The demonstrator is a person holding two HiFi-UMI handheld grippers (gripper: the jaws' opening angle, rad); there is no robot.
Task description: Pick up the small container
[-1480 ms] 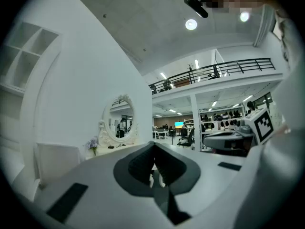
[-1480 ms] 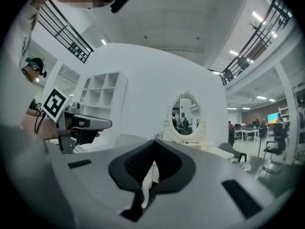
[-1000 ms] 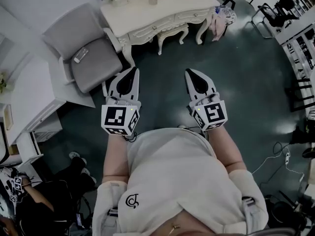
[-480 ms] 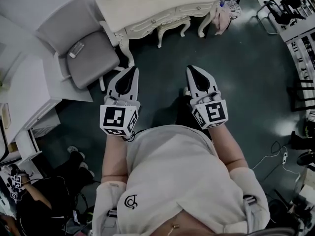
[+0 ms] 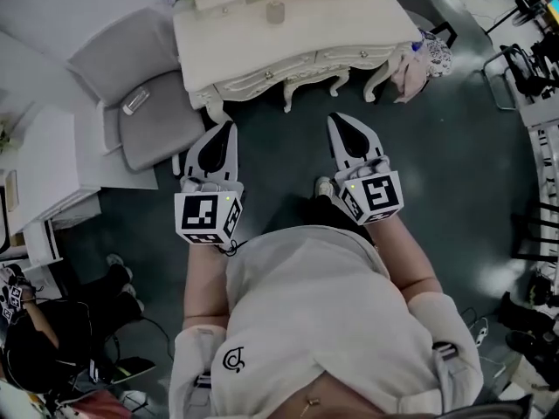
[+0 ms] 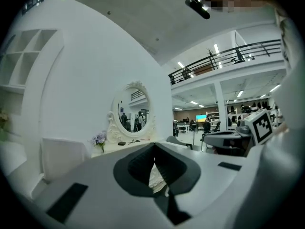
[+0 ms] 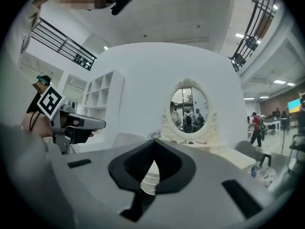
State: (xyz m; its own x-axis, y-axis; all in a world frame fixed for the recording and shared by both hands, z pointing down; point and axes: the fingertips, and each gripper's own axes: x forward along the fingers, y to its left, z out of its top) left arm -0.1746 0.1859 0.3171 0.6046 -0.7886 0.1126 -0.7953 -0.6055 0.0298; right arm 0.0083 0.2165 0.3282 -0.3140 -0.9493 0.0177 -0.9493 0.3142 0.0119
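Note:
The small container [image 5: 275,11] is a pale cylinder standing on the white ornate dressing table [image 5: 349,24] at the top of the head view. My left gripper [image 5: 229,129] and right gripper [image 5: 337,120] are held side by side above the dark floor, short of the table's front edge, both pointing at it. Each is shut with nothing between its jaws. In the left gripper view the left gripper [image 6: 154,148] faces the table's oval mirror [image 6: 133,111]. In the right gripper view the right gripper [image 7: 153,144] faces the same mirror [image 7: 189,109]. The container is hidden in both gripper views.
A grey upholstered chair [image 5: 157,120] with a small remote-like thing [image 5: 137,101] on its seat stands left of the table. A white cabinet [image 5: 44,173] is at the far left. Cloth [image 5: 428,55] hangs at the table's right corner. A seated person [image 5: 44,339] is at lower left.
The dressing table has come nearer and fuller into the head view, with both shut grippers carried forward towards it. The chair has slid to the left of the grippers.

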